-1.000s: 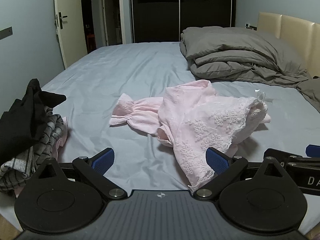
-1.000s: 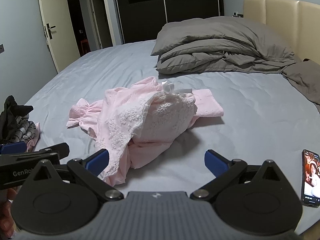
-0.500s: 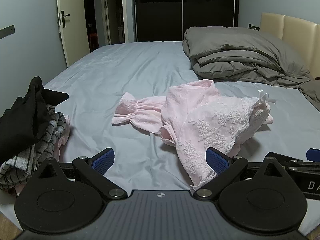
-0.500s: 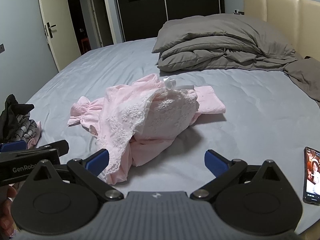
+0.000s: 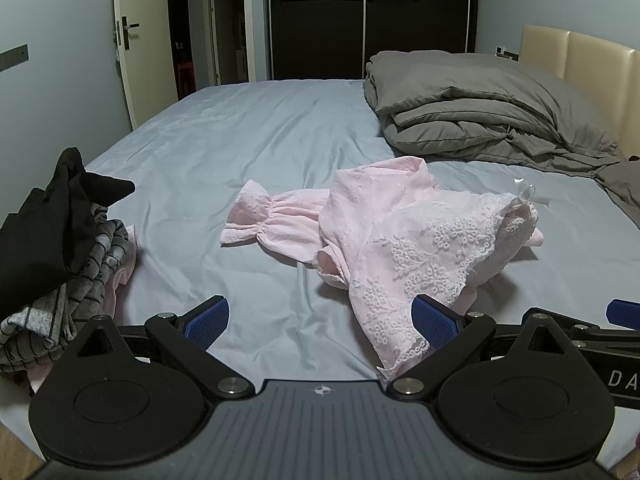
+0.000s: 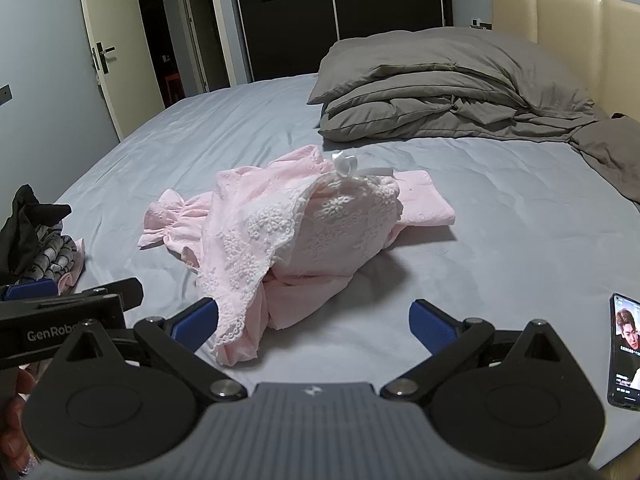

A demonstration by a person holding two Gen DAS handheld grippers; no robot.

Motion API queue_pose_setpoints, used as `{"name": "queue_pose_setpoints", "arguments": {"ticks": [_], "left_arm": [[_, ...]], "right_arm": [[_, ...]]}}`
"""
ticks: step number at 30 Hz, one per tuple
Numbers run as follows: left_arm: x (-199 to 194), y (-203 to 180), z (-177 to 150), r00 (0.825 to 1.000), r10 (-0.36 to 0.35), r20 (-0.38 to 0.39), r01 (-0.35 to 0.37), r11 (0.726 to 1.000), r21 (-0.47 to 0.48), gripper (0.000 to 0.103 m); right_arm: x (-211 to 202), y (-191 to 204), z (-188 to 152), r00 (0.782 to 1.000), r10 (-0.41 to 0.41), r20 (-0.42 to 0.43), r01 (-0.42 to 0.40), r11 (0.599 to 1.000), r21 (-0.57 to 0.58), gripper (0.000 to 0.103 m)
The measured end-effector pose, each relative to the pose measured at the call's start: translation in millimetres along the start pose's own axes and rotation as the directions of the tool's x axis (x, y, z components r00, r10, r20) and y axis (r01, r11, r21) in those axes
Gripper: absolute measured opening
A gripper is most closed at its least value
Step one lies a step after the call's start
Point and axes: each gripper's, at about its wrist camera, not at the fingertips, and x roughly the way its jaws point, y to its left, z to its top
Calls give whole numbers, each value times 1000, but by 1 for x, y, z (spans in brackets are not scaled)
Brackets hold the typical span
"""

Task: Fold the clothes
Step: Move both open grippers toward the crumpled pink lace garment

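Observation:
A crumpled pink lace garment [image 5: 404, 248] [image 6: 296, 232] lies in a heap on the blue-grey bed sheet [image 5: 240, 152] [image 6: 500, 208], one ruffled sleeve stretched out to the left. My left gripper [image 5: 320, 318] hovers open near the bed's front edge, its right pad just short of the garment's lace hem. In the right wrist view my right gripper [image 6: 314, 320] is open too, with the hem lying by its left pad. Neither holds anything. Each gripper shows at the edge of the other's view.
A pile of black and striped grey clothes [image 5: 52, 248] [image 6: 32, 236] sits at the bed's left edge. Folded grey bedding and pillows [image 5: 480, 120] [image 6: 440, 92] lie by the beige headboard. A phone [image 6: 624, 352] with a lit screen rests at the right front.
Both views have drifted slightly; the garment sits a little farther from the left gripper and nearer the right one. Nothing was gripped, and the cloth has not moved.

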Motion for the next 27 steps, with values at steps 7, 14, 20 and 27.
{"name": "queue_pose_setpoints", "arguments": {"ticks": [7, 14, 20, 27], "left_arm": [[-1, 0, -1, 1000, -3, -1, 3, 1000, 2, 100], [-2, -4, -4, 1000, 2, 0, -2, 1000, 2, 100], [0, -4, -5, 1000, 12, -5, -12, 1000, 10, 100], [5, -2, -8, 1000, 18, -17, -18, 1000, 17, 100]], "right_arm": [[1, 0, 1, 1000, 4, -4, -4, 1000, 2, 103], [1, 0, 1, 1000, 8, -5, -8, 1000, -1, 103], [2, -3, 1, 1000, 5, -2, -5, 1000, -1, 103], [4, -11, 2, 1000, 3, 5, -3, 1000, 24, 103]]}}
